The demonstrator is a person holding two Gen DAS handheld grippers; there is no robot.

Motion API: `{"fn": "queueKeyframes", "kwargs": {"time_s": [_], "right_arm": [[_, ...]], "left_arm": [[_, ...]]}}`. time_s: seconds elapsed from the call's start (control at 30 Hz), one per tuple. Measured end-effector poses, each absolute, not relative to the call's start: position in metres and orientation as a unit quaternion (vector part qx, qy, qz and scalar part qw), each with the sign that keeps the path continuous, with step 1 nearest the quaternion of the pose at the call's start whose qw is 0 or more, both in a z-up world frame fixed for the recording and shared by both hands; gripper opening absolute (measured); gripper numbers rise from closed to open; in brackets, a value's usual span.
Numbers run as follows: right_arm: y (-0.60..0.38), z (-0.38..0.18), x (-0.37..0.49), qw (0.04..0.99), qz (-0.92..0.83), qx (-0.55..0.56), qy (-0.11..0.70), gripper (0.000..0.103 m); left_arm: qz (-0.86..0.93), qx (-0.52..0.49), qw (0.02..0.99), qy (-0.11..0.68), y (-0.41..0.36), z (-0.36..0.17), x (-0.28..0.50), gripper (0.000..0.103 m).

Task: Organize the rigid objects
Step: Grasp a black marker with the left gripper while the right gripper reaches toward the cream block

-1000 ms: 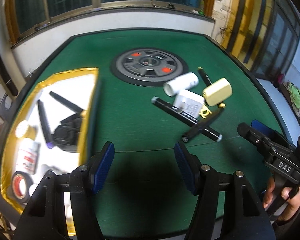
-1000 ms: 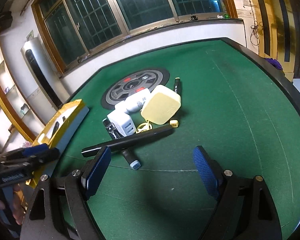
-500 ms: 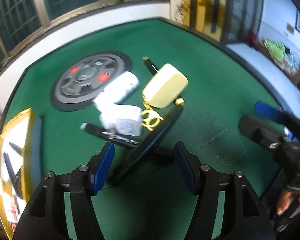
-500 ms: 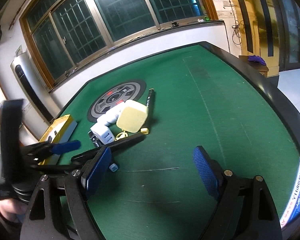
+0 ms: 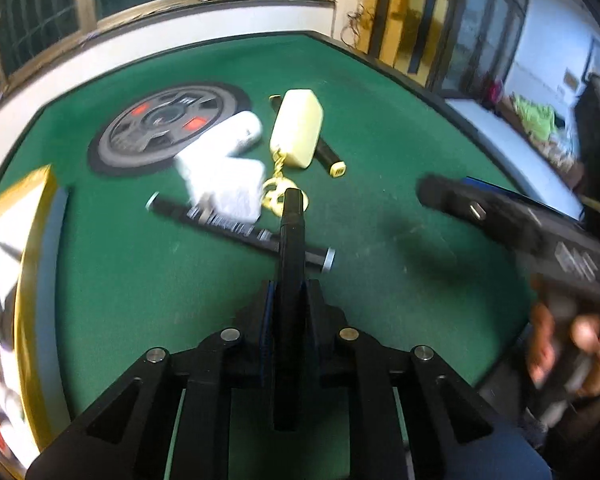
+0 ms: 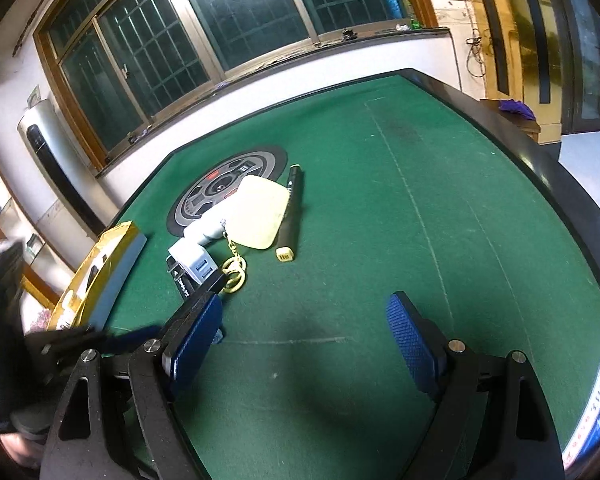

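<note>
Left gripper (image 5: 291, 300): jaws pressed together on a long black plastic pen (image 5: 291, 240), which points forward over the green felt table (image 5: 380, 152). Its tip lies by the gold keyring (image 5: 278, 196) of a cream rectangular case (image 5: 298, 132). Right gripper (image 6: 308, 328): jaws spread, nothing between them, above bare felt.

The right gripper (image 6: 306, 336) hung wide open over the green felt table (image 6: 440, 184), nothing between its jaws. Beyond it, left of the black marker (image 6: 290, 212), lay a cream case (image 6: 258, 210), gold keyring (image 6: 234, 270) and white charger (image 6: 192, 262).
</note>
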State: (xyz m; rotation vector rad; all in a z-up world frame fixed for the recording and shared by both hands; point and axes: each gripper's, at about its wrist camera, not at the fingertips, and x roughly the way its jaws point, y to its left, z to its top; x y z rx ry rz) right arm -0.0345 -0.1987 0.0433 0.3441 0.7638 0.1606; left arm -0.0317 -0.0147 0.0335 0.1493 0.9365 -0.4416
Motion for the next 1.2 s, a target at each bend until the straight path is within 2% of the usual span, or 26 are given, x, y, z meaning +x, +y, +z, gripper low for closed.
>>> {"fn": "queueKeyframes", "kwargs": {"time_s": [0.33, 0.57, 0.83, 1.0, 1.2], "right_arm": [[-0.174, 0.057, 0.024, 0.902, 0.142, 0.16, 0.375, 0.08], [-0.149, 0.046, 0.064, 0.855, 0.197, 0.227, 0.422, 0.075], [-0.151, 0.022, 0.082, 0.833, 0.145, 0.26, 0.466, 0.075], [-0.144, 0.027, 0.097, 0.844, 0.118, 0.227, 0.471, 0.075], [-0.118, 0.029, 0.102, 0.86, 0.083, 0.113, 0.49, 0.059]], "left_arm": [[-0.147, 0.004, 0.879, 0.454, 0.046, 0.023, -0.049, 0.013], [-0.156, 0.012, 0.877, 0.455, 0.037, 0.017, -0.051, 0.013], [-0.159, 0.025, 0.874, 0.458, 0.031, 0.013, -0.054, 0.014], [-0.161, 0.023, 0.876, 0.455, 0.03, 0.018, -0.056, 0.015], [-0.164, 0.028, 0.876, 0.454, 0.025, 0.019, -0.061, 0.015]]}}
